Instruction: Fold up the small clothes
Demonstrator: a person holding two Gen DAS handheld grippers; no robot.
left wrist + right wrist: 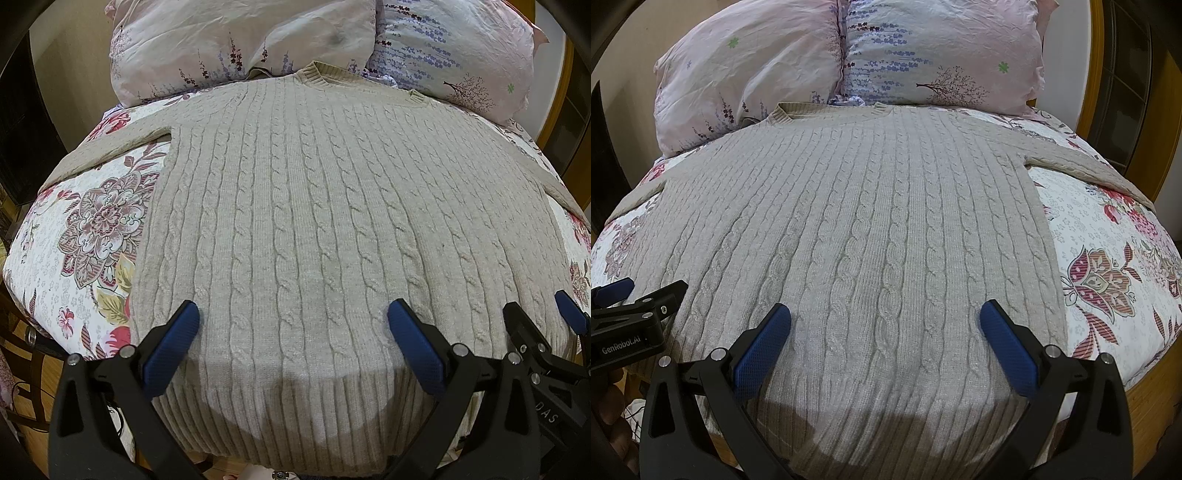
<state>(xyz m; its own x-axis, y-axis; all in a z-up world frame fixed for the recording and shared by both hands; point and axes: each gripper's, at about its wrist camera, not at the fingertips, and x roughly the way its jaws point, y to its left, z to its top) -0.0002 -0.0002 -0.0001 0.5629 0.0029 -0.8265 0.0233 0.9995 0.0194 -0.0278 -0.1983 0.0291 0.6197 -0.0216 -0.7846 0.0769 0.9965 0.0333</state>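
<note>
A big gray sweater [295, 221] with twisty rope lines lies flat on a bed [55, 266]. Its neck is at the far end, by the pillows, and its ribbed bottom edge hangs over the near edge of the bed. One sleeve [110, 147] goes out to the far left and the other sleeve [1089, 170] goes out to the far right. The bed cover is white with big red and pink flowers. Two pale pink pillows [757, 74] with little purple flowers stand at the far end, side by side. On the right there is a yellow wooden frame [1093, 74], and under the near left edge you can see a wood floor [51, 373]. The wall [66, 66] behind is plain and tan. The left gripper [293, 317] is over the near part of the sweater with its blue fingers spread wide and nothing between them. The right gripper [884, 317] is just beside it, also spread wide and holding nothing.
</note>
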